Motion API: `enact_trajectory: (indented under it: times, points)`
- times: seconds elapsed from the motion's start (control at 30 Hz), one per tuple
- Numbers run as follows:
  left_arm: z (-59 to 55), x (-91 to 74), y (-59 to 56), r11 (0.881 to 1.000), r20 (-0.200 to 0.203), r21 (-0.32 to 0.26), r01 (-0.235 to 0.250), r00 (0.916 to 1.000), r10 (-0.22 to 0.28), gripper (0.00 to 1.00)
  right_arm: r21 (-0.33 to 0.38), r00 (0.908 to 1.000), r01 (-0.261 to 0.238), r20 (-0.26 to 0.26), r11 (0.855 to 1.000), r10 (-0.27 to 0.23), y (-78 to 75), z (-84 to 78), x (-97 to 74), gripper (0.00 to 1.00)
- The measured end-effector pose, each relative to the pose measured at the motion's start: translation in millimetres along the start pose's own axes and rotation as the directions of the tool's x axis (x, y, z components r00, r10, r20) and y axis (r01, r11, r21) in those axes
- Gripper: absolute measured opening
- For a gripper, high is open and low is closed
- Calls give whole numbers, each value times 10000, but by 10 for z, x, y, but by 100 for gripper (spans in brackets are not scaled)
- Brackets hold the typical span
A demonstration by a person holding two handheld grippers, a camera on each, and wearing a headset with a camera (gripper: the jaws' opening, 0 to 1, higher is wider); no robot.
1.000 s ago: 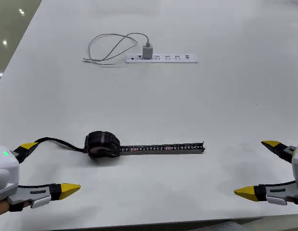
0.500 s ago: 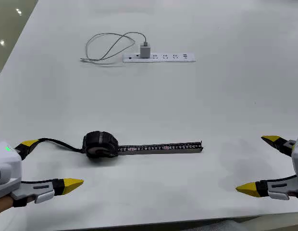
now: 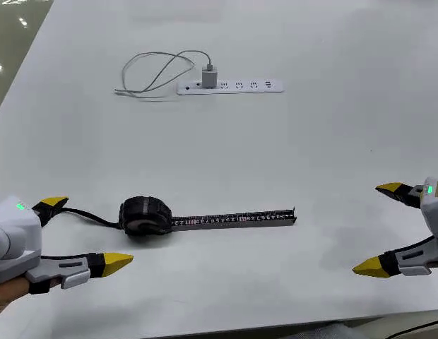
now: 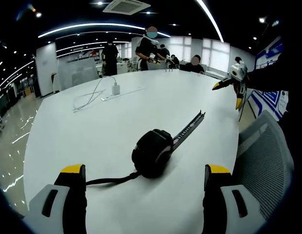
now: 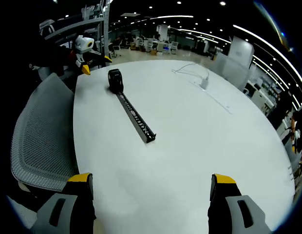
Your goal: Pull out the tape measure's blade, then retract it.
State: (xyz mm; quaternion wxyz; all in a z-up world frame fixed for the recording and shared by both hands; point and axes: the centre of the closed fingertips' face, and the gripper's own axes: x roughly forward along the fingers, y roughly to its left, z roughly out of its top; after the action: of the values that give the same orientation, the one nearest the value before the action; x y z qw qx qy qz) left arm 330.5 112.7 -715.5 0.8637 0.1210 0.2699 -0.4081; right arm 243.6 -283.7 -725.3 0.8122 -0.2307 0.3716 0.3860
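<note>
Left gripper (image 3: 87,232): near-left corner of the table (image 3: 311,141), low over the surface, jaws wide apart, nothing in them. Its far tip sits just beside the free end of the black strap (image 3: 92,215); can't tell if they touch.

Strap runs right along the surface into the tape measure (image 3: 145,215), a black case lying near the table's near edge, left of centre. In the left gripper view the case sits between and ahead of the two yellow tips, clear of both.

Blade (image 3: 233,219) is out of the case, flat on the table, markings up, roughly parallel to the near edge. Its hook end is about mid-table, well apart from either gripper.

Toward the far edge: looped white cable (image 3: 152,70), then a white charger (image 3: 208,76) plugged into the left end of a white power strip (image 3: 229,86).

Right gripper (image 3: 378,227): near-right corner, jaws spread wide, holding nothing, well apart from the hook end. In the right gripper view a grey mesh chair (image 5: 41,141) stands at the table's near edge.
</note>
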Motion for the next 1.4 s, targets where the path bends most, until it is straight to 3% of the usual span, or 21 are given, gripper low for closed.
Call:
enact_trajectory:
  times: [0.1, 0.17, 0.23, 0.33, 0.37, 0.4, 0.5, 0.63, 0.67, 0.7, 0.77, 0.83, 0.87, 1.03, 1.2, 1.4]
  points:
    - [0, 33, -37, 9997, -56, -201, 116, 9999, -117, 99, -84, 9998, -198, -50, 9998, 197, -10, 53, 15, 99]
    - [-4, 60, -120, 9977, -97, -518, 440, 9990, -445, 99, -184, 9994, -326, -119, 9993, 324, -5, 81, 35, 99]
    - [-9, 101, -138, 9992, -187, -294, 268, 9995, -274, 99, -349, 9985, -506, -207, 9981, 499, 2, 101, 67, 99]
    - [-14, 162, -139, 9989, -274, -466, -50, 9996, 37, 99, -548, 9975, -648, -305, 9964, 632, -6, 146, 114, 99]
    - [-18, 192, -74, 9930, -276, -967, -673, 9975, 650, 99, -584, 9969, -718, -350, 9957, 699, -13, 164, 135, 99]
    - [-33, 208, -77, 9885, -391, -1282, -801, 9964, 757, 99, -601, 9965, -765, -380, 9953, 743, -18, 172, 148, 99]
    - [-3, 278, -119, 9846, -306, -1439, -993, 9949, 958, 99, -741, 9956, -873, -413, 9934, 844, -28, 234, 192, 99]
    - [-4, 348, -204, 9835, -329, -1566, -904, 9957, 863, 99, -884, 9934, -1050, -547, 9905, 1004, -22, 267, 236, 99]
    - [2, 367, -228, 9798, -305, -1808, -855, 9962, 813, 99, -907, 9932, -1055, -594, 9903, 1003, -30, 267, 250, 99]
    - [-36, 382, -230, 9623, -551, -2468, -1143, 9931, 1038, 99, -947, 9935, -999, -641, 9905, 941, -51, 271, 265, 99]
    - [-2, 410, -234, 9442, -353, -3034, -1282, 9917, 1233, 99, -952, 9938, -950, -662, 9909, 889, -85, 288, 284, 99]
    - [-15, 404, -145, 9412, -432, -2762, -1947, 9808, 1903, 99, -932, 9945, -924, -583, 9913, 872, -110, 320, 301, 99]
    - [-12, 416, -165, 9423, -432, -2766, -1887, 9820, 1839, 99, -928, 9943, -933, -608, 9913, 879, -121, 328, 312, 99]
    - [22, 428, -105, 9293, -261, -2890, -2300, 9722, 2325, 99, -1075, 9937, -995, -623, 9892, 932, -149, 390, 356, 99]
    - [59, 483, -136, 9374, -152, -2448, -2476, 9677, 2516, 99, -1352, 9927, -869, -946, 9870, 744, -226, 380, 425, 99]
    - [43, 559, -168, 9382, -157, -2056, -2783, 9595, 2812, 99, -1545, 9874, -1205, -1208, 9806, 1023, -202, 387, 500, 99]
